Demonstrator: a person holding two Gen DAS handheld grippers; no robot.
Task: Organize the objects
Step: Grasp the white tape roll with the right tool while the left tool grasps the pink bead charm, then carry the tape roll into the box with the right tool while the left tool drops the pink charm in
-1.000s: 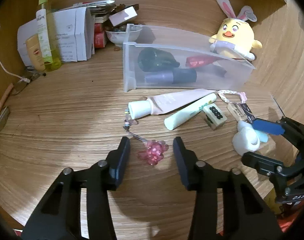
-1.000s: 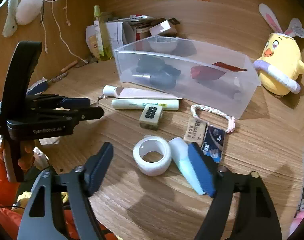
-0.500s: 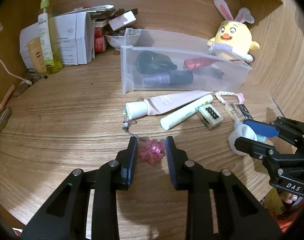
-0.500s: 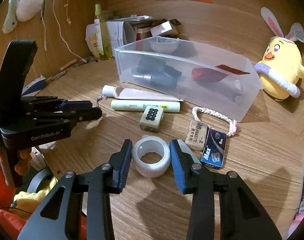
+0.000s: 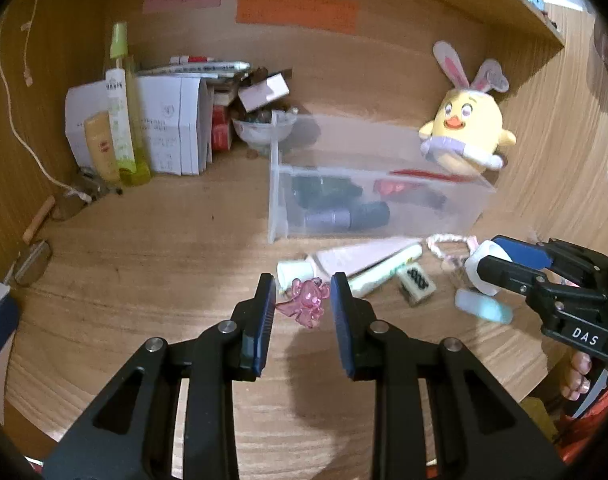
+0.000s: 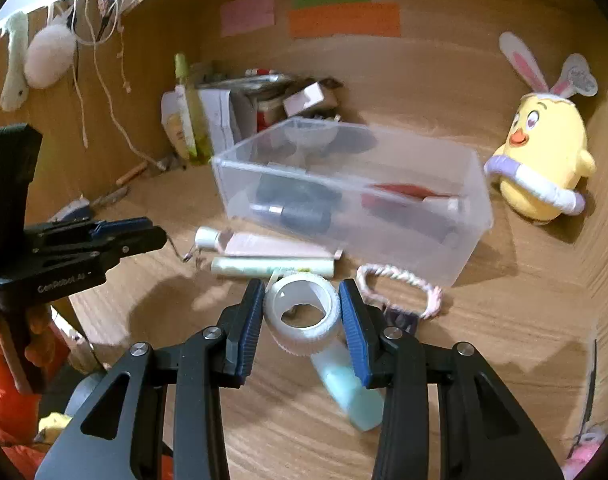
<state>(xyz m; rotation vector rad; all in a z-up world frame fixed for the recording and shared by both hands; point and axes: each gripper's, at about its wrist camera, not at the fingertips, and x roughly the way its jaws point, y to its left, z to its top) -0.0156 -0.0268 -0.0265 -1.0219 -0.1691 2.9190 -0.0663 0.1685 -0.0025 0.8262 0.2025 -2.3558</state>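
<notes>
Pink translucent bead charm; white tape roll; pale aqua tube; clear plastic bin (dark bottles inside); yellow chick plush at two o'clock, pink-lined white ears; wood-grain desk; orange note, twelve o'clock.

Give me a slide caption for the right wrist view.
Right gripper clamps a white tape roll above the wooden desk, clear storage bin just ahead.
</notes>
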